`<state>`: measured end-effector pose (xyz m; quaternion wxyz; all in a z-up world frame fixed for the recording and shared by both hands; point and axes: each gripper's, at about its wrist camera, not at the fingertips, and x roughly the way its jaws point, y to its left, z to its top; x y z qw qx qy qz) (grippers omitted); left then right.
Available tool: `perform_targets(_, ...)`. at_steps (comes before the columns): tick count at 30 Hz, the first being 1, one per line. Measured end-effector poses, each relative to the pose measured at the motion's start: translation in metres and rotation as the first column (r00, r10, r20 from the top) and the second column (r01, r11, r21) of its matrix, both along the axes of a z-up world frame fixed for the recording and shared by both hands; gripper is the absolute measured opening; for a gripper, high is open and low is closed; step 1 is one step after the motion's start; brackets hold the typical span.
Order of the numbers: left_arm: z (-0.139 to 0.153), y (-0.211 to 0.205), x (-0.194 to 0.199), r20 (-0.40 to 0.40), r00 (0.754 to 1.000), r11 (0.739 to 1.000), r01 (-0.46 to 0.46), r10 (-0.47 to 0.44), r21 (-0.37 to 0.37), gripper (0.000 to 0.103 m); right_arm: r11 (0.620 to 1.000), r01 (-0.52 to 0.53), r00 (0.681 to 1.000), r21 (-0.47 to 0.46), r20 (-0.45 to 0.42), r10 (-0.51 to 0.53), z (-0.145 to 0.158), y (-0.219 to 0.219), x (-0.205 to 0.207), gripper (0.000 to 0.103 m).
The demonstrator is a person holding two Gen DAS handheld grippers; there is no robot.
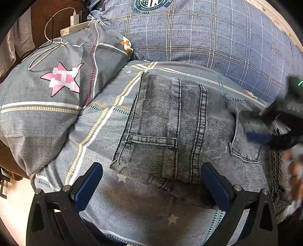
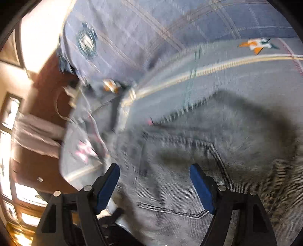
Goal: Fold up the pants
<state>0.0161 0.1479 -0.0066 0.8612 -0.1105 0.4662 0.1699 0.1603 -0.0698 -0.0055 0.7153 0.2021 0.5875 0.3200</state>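
Grey denim pants [image 1: 180,123] lie folded on the bed sheet [image 1: 117,204], back pockets facing up. My left gripper [image 1: 151,181] hovers over their near edge, open, its blue pads [image 1: 89,185] wide apart and pressing on nothing. At the right edge of the left wrist view, my right gripper [image 1: 265,132] shows blurred over the pants' right side. In the blurred right wrist view, the pants [image 2: 189,170] fill the lower half. There the right gripper [image 2: 155,181] is open above a back pocket, with nothing pinched between its pads.
A grey pillow with a pink star [image 1: 56,85] lies left of the pants. A blue plaid duvet [image 1: 208,37] is bunched behind them. A charger with a white cable [image 1: 75,18] rests at the far left. A hand [image 1: 295,179] shows at the right edge.
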Motion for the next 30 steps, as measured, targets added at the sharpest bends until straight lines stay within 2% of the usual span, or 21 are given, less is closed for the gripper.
perform_targets(1,0.001,0.000,-0.001,0.002,1.000,1.000,0.000,0.000,0.000,0.103,0.999,-0.014,0.999,-0.036,-0.039,0.012,-0.016,0.005,0.001,0.080)
perform_targets(2,0.002,0.001,-0.003,0.006,1.000,1.000,-0.003,0.003,0.001,0.103,1.000,0.006,1.000,-0.014,-0.026,-0.007,-0.019,0.003,0.000,0.079)
perform_targets(4,0.000,0.003,-0.004,-0.004,1.000,1.000,-0.014,0.014,-0.002,0.103,0.999,0.030,0.999,-0.020,-0.011,-0.030,-0.007,-0.004,-0.005,0.079)
perform_targets(6,-0.001,0.004,-0.004,-0.002,1.000,1.000,-0.021,0.021,-0.012,0.103,0.998,0.018,0.997,-0.052,0.071,-0.014,0.014,-0.009,-0.016,0.079)
perform_targets(9,-0.002,0.004,-0.003,-0.009,1.000,0.999,-0.027,0.027,-0.030,0.103,1.000,0.007,0.997,0.029,0.082,-0.009,0.025,-0.022,-0.036,0.079)
perform_targets(11,-0.003,0.004,-0.003,-0.016,0.999,0.999,-0.032,0.032,-0.039,0.103,1.000,-0.006,0.999,0.020,0.049,0.005,0.009,-0.025,-0.051,0.079)
perform_targets(13,0.000,0.004,-0.005,-0.013,0.999,0.998,-0.030,0.030,-0.050,0.103,0.999,-0.031,0.999,-0.043,-0.034,0.030,-0.027,-0.019,-0.054,0.080)
perform_targets(14,0.002,0.004,-0.007,-0.009,0.999,0.999,-0.031,0.031,-0.041,0.103,1.000,-0.009,1.000,-0.020,-0.003,0.009,-0.027,-0.022,-0.056,0.079)
perform_targets(16,0.003,0.004,-0.008,-0.016,0.999,0.999,-0.038,0.037,-0.033,0.103,0.999,0.009,1.000,-0.037,-0.007,-0.009,-0.017,-0.024,-0.058,0.079)
perform_targets(19,0.003,0.004,-0.009,-0.017,0.999,0.998,-0.045,0.045,-0.039,0.103,1.000,-0.019,0.998,-0.018,0.056,0.020,0.000,-0.020,-0.072,0.080)
perform_targets(22,0.003,0.000,-0.009,-0.024,0.999,0.999,-0.034,0.033,-0.029,0.103,0.996,-0.058,0.998,-0.066,0.020,0.059,-0.021,-0.017,-0.078,0.080)
perform_targets(23,0.004,-0.001,-0.010,-0.023,0.999,0.999,-0.031,0.031,-0.021,0.103,0.997,-0.049,0.998,-0.057,0.037,0.051,-0.023,-0.019,-0.080,0.080)
perform_targets(26,0.004,-0.002,-0.011,-0.025,0.999,0.999,-0.032,0.031,-0.015,0.103,0.994,-0.041,0.996,-0.105,0.079,0.050,-0.005,-0.019,-0.088,0.080)
perform_targets(28,0.005,-0.002,-0.013,-0.017,0.999,0.999,-0.038,0.037,-0.010,0.103,0.995,-0.037,0.991,-0.091,0.128,0.049,0.003,-0.018,-0.096,0.080)
perform_targets(30,0.006,-0.001,-0.015,-0.014,0.999,0.999,-0.038,0.038,-0.007,0.103,0.993,-0.048,0.990,-0.112,0.128,0.062,-0.004,-0.017,-0.099,0.080)
